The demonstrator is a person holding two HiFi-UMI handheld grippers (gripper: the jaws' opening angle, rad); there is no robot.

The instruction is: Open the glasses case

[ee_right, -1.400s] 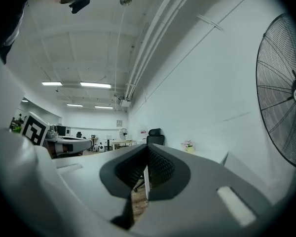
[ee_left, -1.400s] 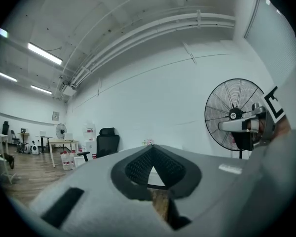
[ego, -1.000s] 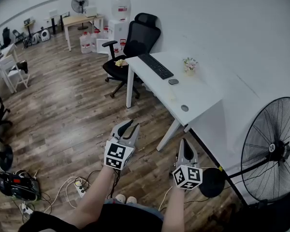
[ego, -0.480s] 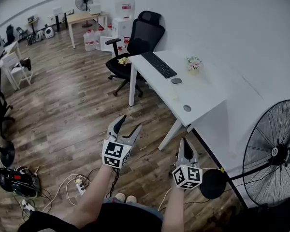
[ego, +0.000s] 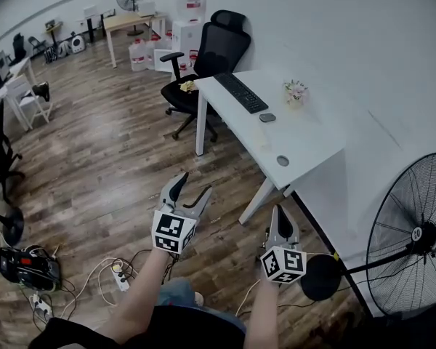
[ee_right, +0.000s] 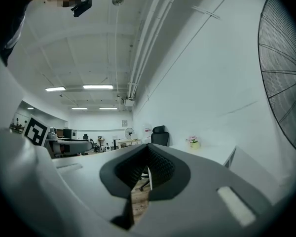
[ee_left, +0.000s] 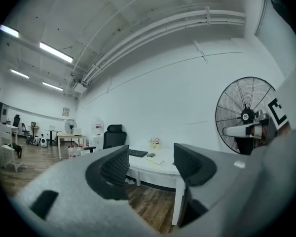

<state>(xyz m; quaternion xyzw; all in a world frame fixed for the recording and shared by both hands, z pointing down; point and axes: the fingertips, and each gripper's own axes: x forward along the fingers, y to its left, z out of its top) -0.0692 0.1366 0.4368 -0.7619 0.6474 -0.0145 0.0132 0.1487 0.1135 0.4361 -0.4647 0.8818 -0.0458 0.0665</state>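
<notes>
1. Small dark item (ego: 267, 118): lies on the white bench (ego: 309, 137), just off the near end of the keyboard (ego: 241, 93). It is probably the glasses case, but too small to confirm. It is well apart from both grippers.
2. Potted flowers (ego: 296, 93): on the bench near the wall, beside the dark item.
3. Black office chair (ego: 214, 53): at the bench's far end.
4. Left hand-held gripper (ego: 192, 186): held level over the wooden floor (ego: 109, 151), short of the bench. Its jaws are opening, with nothing between them.
5. Right hand-held gripper (ego: 280, 211): held level beside the left one, clenched, jaws together on nothing.
6. Standing fan (ego: 414, 231): to the right, near the wall.
7. Power strip (ego: 121, 283): on the floor, with loose cables.
</notes>
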